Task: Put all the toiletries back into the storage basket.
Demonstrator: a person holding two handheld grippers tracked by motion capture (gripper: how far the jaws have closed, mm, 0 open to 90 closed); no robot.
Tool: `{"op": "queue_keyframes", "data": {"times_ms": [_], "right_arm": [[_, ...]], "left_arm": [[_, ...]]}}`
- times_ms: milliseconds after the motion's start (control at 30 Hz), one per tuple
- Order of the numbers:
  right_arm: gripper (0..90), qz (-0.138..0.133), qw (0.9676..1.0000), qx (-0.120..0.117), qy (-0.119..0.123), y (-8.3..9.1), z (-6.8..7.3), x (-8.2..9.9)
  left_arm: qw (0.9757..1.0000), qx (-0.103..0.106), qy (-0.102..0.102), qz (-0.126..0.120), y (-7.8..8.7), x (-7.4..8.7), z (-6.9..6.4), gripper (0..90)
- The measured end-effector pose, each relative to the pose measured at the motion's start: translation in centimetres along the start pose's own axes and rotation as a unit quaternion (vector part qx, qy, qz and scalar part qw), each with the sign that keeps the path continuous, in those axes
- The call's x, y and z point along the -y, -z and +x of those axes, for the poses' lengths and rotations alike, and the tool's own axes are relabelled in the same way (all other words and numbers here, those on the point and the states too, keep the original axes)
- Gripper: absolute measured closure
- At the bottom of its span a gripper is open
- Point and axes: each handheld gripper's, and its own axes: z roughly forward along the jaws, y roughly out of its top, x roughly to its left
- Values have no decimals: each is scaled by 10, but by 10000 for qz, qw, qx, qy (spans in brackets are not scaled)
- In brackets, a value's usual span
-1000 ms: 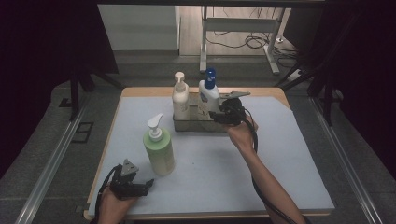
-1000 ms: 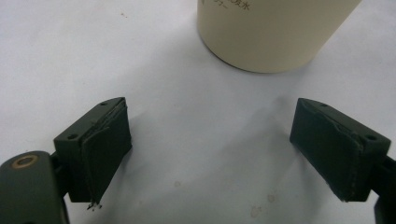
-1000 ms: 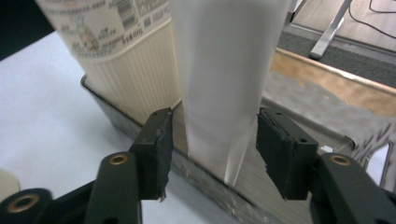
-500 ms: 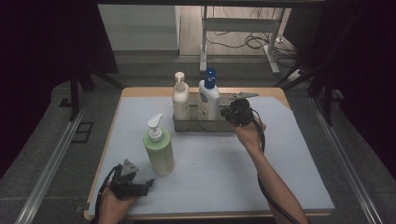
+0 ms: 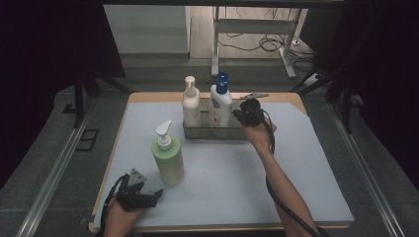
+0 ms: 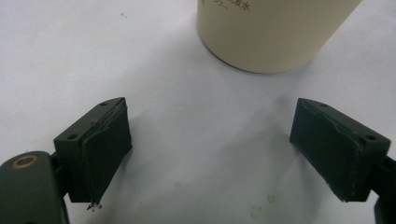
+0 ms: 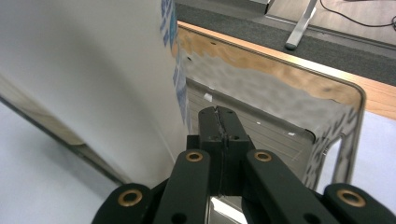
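Beside the white bottle point(image 7: 84, 79) with an unreadable blue label, the right tongs point(image 7: 220, 122) have just closed empty; the left tongs point(image 6: 224, 154) gape.

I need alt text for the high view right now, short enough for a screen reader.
The right gripper, jaws shut and empty, sits at the right end of a metal tray holding a cream pump bottle and a blue-capped white bottle. A green pump bottle stands alone nearer the person, with the left gripper open beside it.
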Motion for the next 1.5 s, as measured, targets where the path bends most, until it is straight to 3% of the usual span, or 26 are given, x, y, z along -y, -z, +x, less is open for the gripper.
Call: {"op": "queue_keyframes", "data": {"times_ms": [267, 400, 600, 1500], "right_arm": [[893, 157, 9998, -79, -48, -19, 2, 4], [893, 227, 9997, -8, -69, -25, 5, 4], [893, 261, 9995, -89, -152, -28, 4, 3], [892, 381, 9992, -142, -53, -41, 16, 3]], "left_arm": [[10000, 1, 0, -1, 0, 0, 0, 120], [10000, 0, 3, -3, 0, 0, 0, 120], [10000, -1, 1, -3, 0, 0, 0, 120], [10000, 0, 3, -6, 0, 0, 0, 120]]}}
